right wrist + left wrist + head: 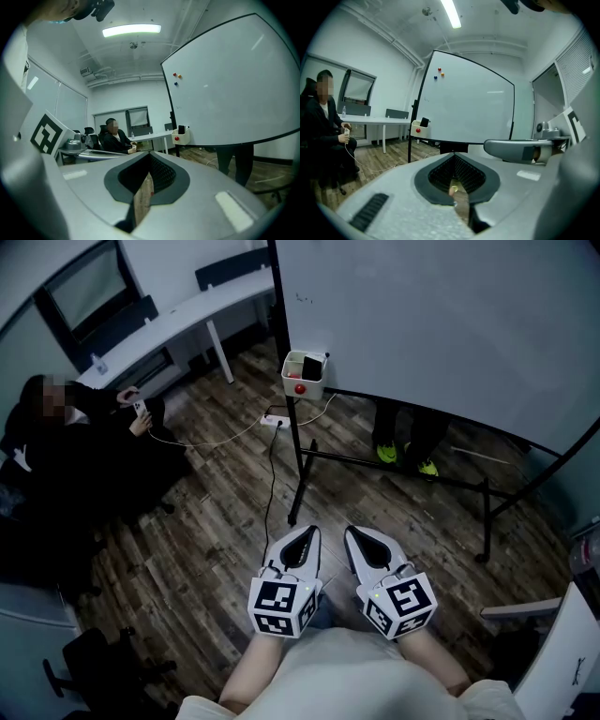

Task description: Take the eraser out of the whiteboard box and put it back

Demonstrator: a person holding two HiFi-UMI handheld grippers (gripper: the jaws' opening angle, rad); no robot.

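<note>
The whiteboard box [303, 381] is a small, cream-coloured, open-topped container. It sits upright in the upper middle of the head view, with a red dot [299, 388] on its front face. The eraser [311, 366] is a dark, flat block standing on end inside the box toward its right side, its top poking above the rim. Both appear small and far off, left of centre in the left gripper view and right of centre in the right gripper view.
</note>
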